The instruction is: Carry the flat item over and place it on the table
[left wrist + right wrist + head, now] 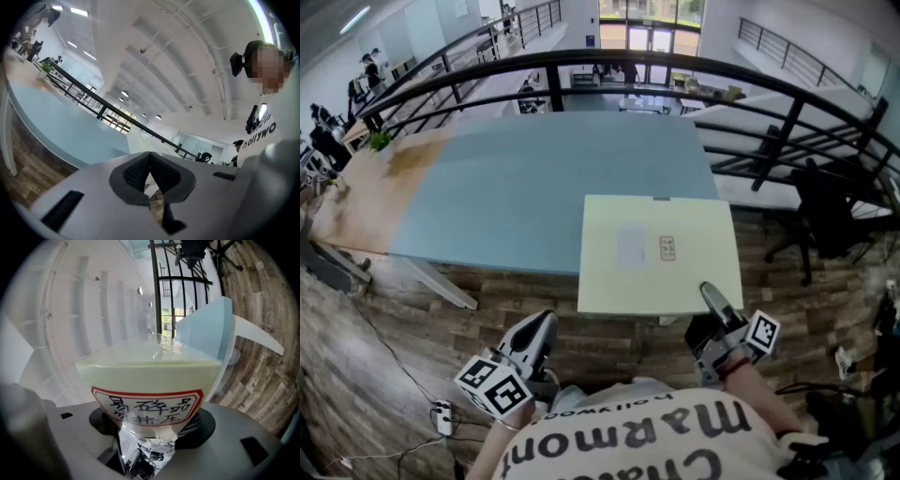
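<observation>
**A:** Head view first. Where is it?
**B:** The pale yellow flat rectangular panel [659, 255] lies level. Its far part is over the near right corner of the blue-grey rectangular table top [534, 187], and its near part is over the brown wood-plank floor [534, 291]. The right gripper [711, 292] is at its near right edge. The left gripper [542, 328] hangs well apart, lower left.
**A:** Left gripper view?
**B:** Dark ribbed pads [164, 173] pressed together — nothing between them.
**A:** Right gripper view?
**B:** The jaws pinch the panel's near edge — just under a white red-bordered label [147, 406] with black characters.
</observation>
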A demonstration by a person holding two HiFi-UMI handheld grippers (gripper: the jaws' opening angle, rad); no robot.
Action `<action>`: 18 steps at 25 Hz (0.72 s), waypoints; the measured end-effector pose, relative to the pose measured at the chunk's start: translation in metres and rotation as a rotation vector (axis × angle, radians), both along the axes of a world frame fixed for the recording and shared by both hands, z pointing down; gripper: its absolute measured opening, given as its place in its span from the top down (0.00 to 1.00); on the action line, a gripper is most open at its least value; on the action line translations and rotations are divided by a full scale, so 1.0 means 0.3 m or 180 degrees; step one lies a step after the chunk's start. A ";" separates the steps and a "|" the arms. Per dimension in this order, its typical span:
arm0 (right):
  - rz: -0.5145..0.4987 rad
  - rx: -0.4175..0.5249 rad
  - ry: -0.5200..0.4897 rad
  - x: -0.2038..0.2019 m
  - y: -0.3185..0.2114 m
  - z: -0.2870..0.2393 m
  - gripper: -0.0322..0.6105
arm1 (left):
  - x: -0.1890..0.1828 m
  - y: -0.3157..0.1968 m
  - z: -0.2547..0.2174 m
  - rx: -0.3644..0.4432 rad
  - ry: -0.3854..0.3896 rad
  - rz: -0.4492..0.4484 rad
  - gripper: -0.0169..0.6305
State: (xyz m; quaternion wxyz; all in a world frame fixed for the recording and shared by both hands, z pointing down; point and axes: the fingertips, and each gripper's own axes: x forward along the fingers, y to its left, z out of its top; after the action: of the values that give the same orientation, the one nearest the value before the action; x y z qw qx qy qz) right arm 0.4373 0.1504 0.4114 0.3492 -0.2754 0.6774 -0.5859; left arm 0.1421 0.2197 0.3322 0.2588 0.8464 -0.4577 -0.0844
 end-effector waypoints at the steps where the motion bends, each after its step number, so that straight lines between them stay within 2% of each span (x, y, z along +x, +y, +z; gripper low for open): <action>1: 0.0003 0.0006 0.0000 0.003 -0.001 -0.001 0.48 | 0.005 0.002 -0.002 0.0005 -0.0006 -0.0001 0.97; 13: -0.0059 0.0005 0.0058 0.022 -0.006 0.003 0.48 | 0.030 0.009 0.004 -0.0030 0.0015 -0.0030 0.97; 18: 0.0006 -0.0045 0.0016 -0.009 -0.005 0.005 0.48 | 0.001 0.003 0.020 -0.0065 0.0048 0.0027 0.97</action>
State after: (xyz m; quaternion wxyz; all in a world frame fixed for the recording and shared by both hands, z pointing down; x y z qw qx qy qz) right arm 0.4345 0.1490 0.4128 0.3460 -0.2800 0.6739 -0.5897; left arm 0.1423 0.2207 0.3384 0.2711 0.8450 -0.4530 -0.0850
